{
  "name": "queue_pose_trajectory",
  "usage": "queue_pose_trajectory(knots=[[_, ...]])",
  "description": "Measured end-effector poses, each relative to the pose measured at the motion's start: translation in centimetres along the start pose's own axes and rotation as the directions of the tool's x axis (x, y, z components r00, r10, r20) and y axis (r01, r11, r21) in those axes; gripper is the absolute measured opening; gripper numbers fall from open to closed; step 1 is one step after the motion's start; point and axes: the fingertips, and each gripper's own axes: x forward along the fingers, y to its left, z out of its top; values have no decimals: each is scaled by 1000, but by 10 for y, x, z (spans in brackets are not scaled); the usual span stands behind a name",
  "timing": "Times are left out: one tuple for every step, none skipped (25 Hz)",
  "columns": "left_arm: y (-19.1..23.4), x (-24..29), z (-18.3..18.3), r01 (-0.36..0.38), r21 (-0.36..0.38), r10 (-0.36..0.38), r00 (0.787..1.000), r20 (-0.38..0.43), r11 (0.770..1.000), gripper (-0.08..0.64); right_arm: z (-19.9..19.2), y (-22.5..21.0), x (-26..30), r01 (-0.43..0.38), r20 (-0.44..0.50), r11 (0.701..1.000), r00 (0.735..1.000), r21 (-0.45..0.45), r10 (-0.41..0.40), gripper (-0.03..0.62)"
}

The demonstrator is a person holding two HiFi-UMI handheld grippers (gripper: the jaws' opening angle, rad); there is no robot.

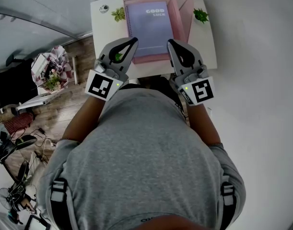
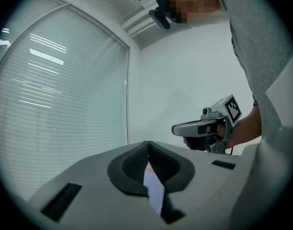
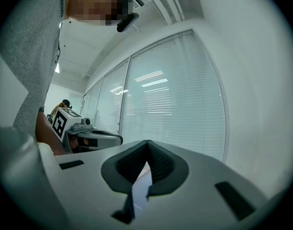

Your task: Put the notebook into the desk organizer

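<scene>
Lying inside organizer [image 1: 182, 18], notebook [image 1: 148, 28] (walls close); left tool [image 1: 134, 40], right tool [image 1: 169, 41] closed, empty, at near edge.

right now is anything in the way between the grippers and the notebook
Nothing visible. The purple notebook lies flat on the pink desk organizer, just past the shut tips of the left gripper and the right gripper, with no object between them.

Right tool [image 3: 147, 145] jaws pressed together (nothing between them), left tool [image 3: 112, 139] at left, window blinds [image 3: 175, 95] behind
</scene>
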Motion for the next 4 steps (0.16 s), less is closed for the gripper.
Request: queue_pose_trajectory(knots=[[1, 0, 0, -1, -1, 1, 1000, 0, 1000, 20, 0, 0, 0, -1, -2, 1000, 1000, 0, 1, 6], [1, 0, 0, -2, -1, 2, 1000, -1, 1000, 20, 0, 0, 1, -2, -4, 1000, 1000, -1, 2, 6], [1, 0, 0, -2, -1, 2, 1000, -1, 1000, 20, -1, 0, 1, -3, -7, 1000, 1000, -1, 3, 6], [2, 0, -1, -3, -2, 3, 1000, -2, 1000, 20, -1, 0, 1, -4, -10, 1000, 1000, -1, 4, 6]])
